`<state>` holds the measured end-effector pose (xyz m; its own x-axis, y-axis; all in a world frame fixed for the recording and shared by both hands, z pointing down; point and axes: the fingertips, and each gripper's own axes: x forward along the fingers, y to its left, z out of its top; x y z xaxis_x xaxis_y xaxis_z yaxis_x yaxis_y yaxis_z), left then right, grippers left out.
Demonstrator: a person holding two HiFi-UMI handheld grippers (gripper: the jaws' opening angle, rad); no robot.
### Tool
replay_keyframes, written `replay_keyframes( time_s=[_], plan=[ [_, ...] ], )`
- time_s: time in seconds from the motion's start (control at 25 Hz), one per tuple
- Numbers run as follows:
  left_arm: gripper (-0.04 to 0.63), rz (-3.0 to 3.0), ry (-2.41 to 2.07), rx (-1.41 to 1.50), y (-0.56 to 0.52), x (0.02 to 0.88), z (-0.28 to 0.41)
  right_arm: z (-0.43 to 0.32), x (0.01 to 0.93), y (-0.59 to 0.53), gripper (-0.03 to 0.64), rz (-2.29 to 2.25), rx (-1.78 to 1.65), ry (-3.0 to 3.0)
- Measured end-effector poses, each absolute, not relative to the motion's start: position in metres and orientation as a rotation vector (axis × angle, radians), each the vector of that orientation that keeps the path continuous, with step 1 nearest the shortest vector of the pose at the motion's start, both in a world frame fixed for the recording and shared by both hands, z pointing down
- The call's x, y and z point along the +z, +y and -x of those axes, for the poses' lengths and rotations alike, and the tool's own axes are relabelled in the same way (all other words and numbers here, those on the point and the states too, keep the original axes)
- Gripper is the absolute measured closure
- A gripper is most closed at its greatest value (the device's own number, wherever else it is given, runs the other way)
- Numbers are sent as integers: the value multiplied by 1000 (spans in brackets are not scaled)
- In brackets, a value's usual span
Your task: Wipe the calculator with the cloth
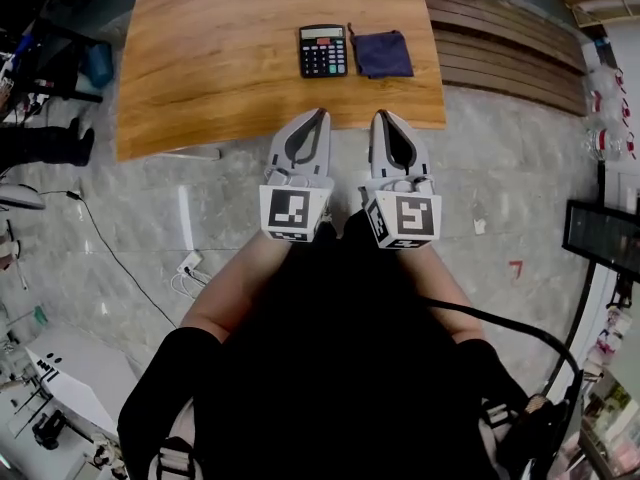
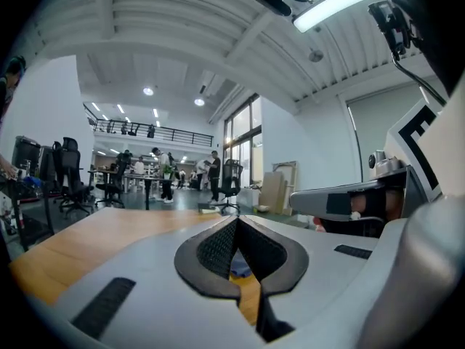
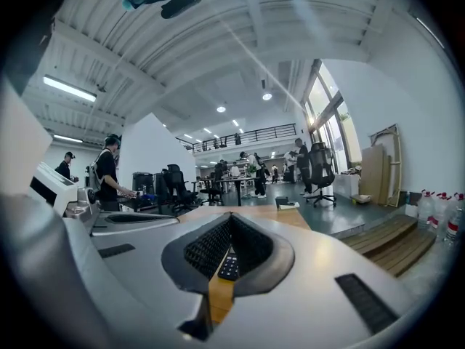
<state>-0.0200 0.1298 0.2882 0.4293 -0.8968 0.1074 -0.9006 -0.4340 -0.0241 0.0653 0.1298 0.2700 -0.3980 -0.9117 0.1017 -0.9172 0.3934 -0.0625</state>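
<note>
Calculator [image 1: 323,50] lies flat on the table [image 1: 200,58], with the cloth [image 1: 381,54] just beside the calculator's right side. Your left tool [image 1: 322,116] and right tool [image 1: 381,116] are both fully closed and empty, tips just short of the calculator. The blue patch beyond the left jaws is probably the cloth.

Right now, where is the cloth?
In the head view, the dark blue cloth lies on the wooden table near its front edge, just right of the calculator and ahead of the right claw.
</note>
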Motion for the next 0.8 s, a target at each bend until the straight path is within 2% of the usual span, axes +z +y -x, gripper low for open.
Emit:
replay_keyframes(
  time_s=[0.8],
  plan=[
    [591,-2462,-1620,332,-38,372,1,-66,357,-60,601,-1445,351,-2598]
  ],
)
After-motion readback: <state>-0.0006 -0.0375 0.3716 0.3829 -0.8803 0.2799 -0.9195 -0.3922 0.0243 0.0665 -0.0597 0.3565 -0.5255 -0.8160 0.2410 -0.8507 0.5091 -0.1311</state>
